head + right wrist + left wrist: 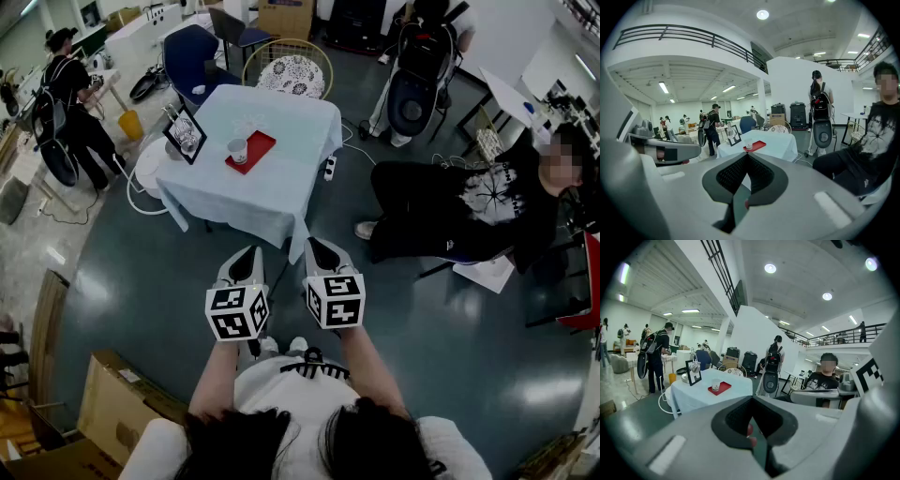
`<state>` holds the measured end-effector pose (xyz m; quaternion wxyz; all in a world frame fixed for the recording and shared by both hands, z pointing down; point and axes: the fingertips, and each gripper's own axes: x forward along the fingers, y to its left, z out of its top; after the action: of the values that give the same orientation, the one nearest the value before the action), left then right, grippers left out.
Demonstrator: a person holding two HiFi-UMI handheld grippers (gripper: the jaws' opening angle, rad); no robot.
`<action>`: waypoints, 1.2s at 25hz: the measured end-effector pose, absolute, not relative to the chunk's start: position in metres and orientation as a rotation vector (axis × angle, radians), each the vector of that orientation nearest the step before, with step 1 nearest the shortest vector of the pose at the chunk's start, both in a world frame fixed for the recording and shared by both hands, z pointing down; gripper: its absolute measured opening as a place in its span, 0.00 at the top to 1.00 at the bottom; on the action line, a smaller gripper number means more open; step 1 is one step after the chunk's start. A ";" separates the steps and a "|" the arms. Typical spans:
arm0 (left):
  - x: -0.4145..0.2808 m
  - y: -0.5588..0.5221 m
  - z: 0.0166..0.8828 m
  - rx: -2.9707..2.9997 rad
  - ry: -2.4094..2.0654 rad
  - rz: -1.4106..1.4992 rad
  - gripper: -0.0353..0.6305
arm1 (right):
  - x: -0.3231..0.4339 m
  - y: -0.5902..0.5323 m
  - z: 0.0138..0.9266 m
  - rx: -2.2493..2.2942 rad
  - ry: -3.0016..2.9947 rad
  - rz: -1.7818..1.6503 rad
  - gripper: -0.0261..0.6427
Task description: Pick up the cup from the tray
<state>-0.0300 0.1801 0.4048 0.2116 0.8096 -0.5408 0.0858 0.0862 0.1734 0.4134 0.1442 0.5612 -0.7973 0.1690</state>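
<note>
A white cup (pixel 237 150) stands upright on a red tray (pixel 258 148) on a table (pixel 291 187) covered in pale blue cloth. Both grippers are held close to my body, well short of the table. In the head view my left gripper (pixel 249 253) and right gripper (pixel 315 246) point toward the table, side by side. The left gripper view shows the cup (pixel 716 386) and tray (pixel 723 388) far off beyond the shut left gripper (pixel 751 400). The right gripper (pixel 746 155) is also shut and empty, with the cup (pixel 748 146) small and distant.
A black picture frame (pixel 185 134) stands on the table's left corner. A person (pixel 469 202) sits to the table's right, legs stretched toward it. Another person (pixel 66 103) stands at far left. Chairs (pixel 291 70) stand behind the table, a power strip (pixel 330 167) hangs beside it, and cardboard boxes (pixel 122 403) lie near left.
</note>
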 end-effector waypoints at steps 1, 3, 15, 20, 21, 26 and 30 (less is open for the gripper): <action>-0.030 0.179 0.404 2.248 -1.506 0.236 0.95 | 0.086 0.173 0.413 1.617 -2.299 0.484 0.92; -0.031 0.178 0.404 2.249 -1.510 0.232 0.95 | 0.087 0.172 0.412 1.617 -2.301 0.478 0.92; -0.027 0.181 0.403 2.255 -1.508 0.231 0.95 | 0.091 0.178 0.411 1.629 -2.298 0.470 0.92; -0.021 0.186 0.402 2.258 -1.507 0.230 0.95 | 0.097 0.184 0.412 1.632 -2.295 0.476 0.92; -0.021 0.187 0.401 2.258 -1.507 0.230 0.95 | 0.097 0.185 0.412 1.626 -2.300 0.482 0.92; -0.018 0.188 0.402 2.244 -1.517 0.229 0.95 | 0.097 0.187 0.409 1.587 -2.363 0.521 0.92; -0.015 0.186 0.405 2.234 -1.532 0.229 0.95 | 0.099 0.185 0.411 1.540 -2.399 0.543 0.86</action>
<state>-0.0148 0.1861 0.4045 0.2101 0.8035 -0.5509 0.0824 0.0991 0.1848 0.4108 0.1195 0.5268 -0.8208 0.1857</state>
